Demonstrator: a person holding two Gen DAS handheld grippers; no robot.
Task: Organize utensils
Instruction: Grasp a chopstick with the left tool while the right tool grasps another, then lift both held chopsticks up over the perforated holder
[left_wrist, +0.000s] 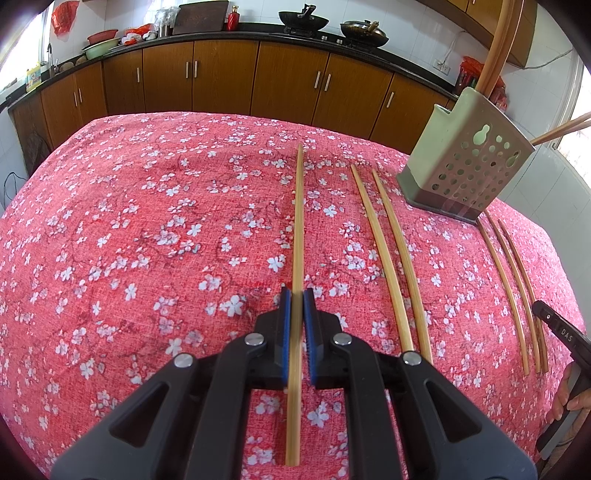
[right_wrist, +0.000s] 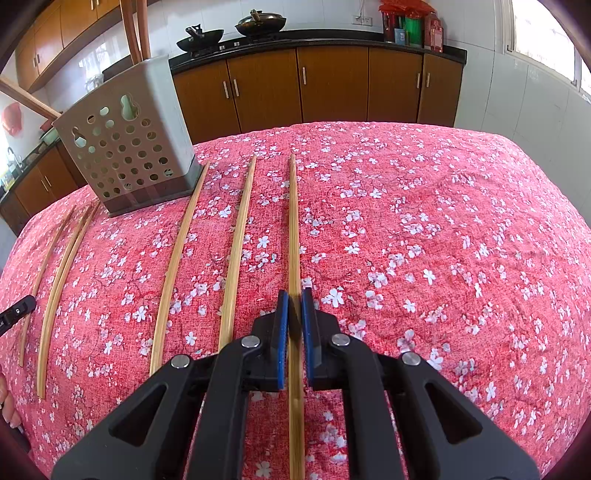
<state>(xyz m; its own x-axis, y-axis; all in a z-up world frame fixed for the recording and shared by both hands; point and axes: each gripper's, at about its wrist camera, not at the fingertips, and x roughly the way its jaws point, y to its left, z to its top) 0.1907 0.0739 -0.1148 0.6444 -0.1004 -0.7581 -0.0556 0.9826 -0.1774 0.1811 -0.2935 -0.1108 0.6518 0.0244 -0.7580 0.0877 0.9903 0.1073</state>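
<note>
My left gripper stands narrow astride a chopstick lying mid-table, pads close on either side; whether they grip it I cannot tell. My right gripper stands likewise over another chopstick. Step in hand, I judge: pickup. Next: close, lift, carry to the perforated holder near the table's far edge. Loose chopsticks lie between; sticks already in the holder may obstruct insertion.
</note>
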